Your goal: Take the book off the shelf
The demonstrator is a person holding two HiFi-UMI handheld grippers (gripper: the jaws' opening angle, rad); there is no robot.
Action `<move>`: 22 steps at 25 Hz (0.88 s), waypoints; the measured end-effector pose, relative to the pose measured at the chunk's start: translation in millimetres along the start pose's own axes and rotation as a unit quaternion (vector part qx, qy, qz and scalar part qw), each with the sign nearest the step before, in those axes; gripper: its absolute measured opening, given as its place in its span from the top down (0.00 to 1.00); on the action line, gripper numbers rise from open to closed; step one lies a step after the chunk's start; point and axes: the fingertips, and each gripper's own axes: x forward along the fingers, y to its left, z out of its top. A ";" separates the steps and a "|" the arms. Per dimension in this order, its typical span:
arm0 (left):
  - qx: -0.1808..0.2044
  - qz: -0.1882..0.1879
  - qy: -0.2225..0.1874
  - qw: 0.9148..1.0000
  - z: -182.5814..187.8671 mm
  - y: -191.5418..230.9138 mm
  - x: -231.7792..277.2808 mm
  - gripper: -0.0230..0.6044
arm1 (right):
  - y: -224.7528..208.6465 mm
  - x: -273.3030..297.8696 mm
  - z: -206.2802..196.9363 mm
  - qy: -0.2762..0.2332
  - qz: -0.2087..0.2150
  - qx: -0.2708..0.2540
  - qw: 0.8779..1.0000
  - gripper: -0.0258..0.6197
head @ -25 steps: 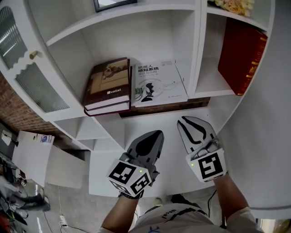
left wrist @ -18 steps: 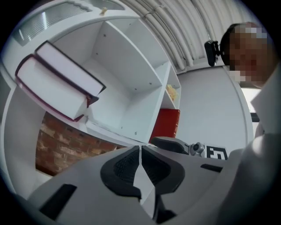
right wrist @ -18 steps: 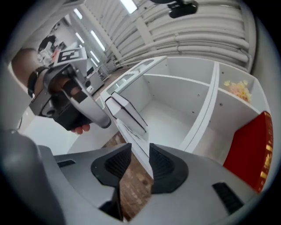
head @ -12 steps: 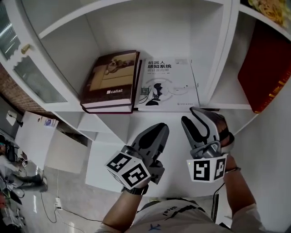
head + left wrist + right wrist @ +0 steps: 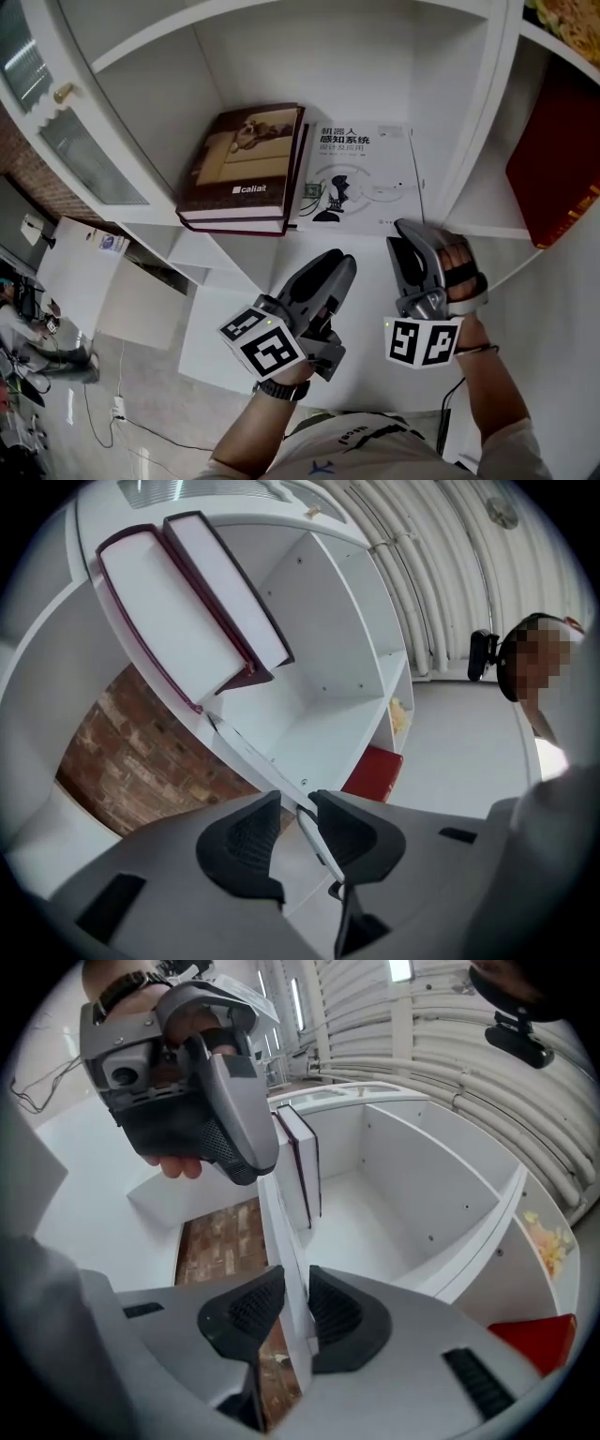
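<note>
book (image 5: 361,178) on shelf (image 5: 281,66), stack (image 5: 246,164) left

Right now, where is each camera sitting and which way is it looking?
Head view: on the person's head, looking steeply down at the shelf, brown books and white book; shows both arms, left tool, right tool.
Left gripper view: rides the left tool, facing the shelf front; its jaws, just opening, stand apart around a thin white edge.
Right gripper view: rides the right tool, facing the shelf; its jaws, just closing, pinch a thick white edge; the left tool shows.
Shared: all three show the brown books and red book.
</note>
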 end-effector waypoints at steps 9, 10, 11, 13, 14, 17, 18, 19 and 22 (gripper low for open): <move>-0.056 0.000 -0.035 0.998 21.0 10.6 -11.4 0.74 | 2.2 -10.7 3.3 -0.003 -0.016 -0.019 1.000 0.85; -0.062 0.001 -0.037 0.997 24.0 11.4 -11.6 0.74 | 1.8 -12.6 4.1 -0.004 -0.017 -0.020 1.000 0.85; -0.070 0.002 -0.038 0.997 27.2 12.5 -10.5 0.74 | 1.0 -13.0 4.0 -0.005 -0.018 -0.019 1.000 0.85; -0.086 0.000 -0.040 0.995 31.7 14.5 -6.7 0.74 | -0.9 -10.2 1.9 -0.006 -0.019 -0.016 1.000 0.85; -0.094 0.000 -0.040 0.995 31.9 15.1 -5.8 0.74 | -1.2 -8.9 0.8 -0.007 -0.020 -0.013 1.000 0.85; -0.125 0.011 -0.034 0.992 29.6 19.7 -9.1 0.72 | -2.8 -5.2 0.7 -0.001 -0.016 -0.002 1.000 0.85; -0.137 0.019 -0.033 0.990 28.9 23.3 -10.7 0.72 | -3.5 -4.5 1.3 0.002 -0.014 0.000 1.000 0.85; -0.150 0.026 -0.033 0.988 28.1 27.3 -11.4 0.71 | -3.8 -4.5 1.8 0.004 -0.013 0.001 1.000 0.85; -0.197 0.030 -0.043 0.979 27.8 37.7 -8.3 0.69 | -2.1 -6.0 1.8 0.003 -0.012 0.007 1.000 0.85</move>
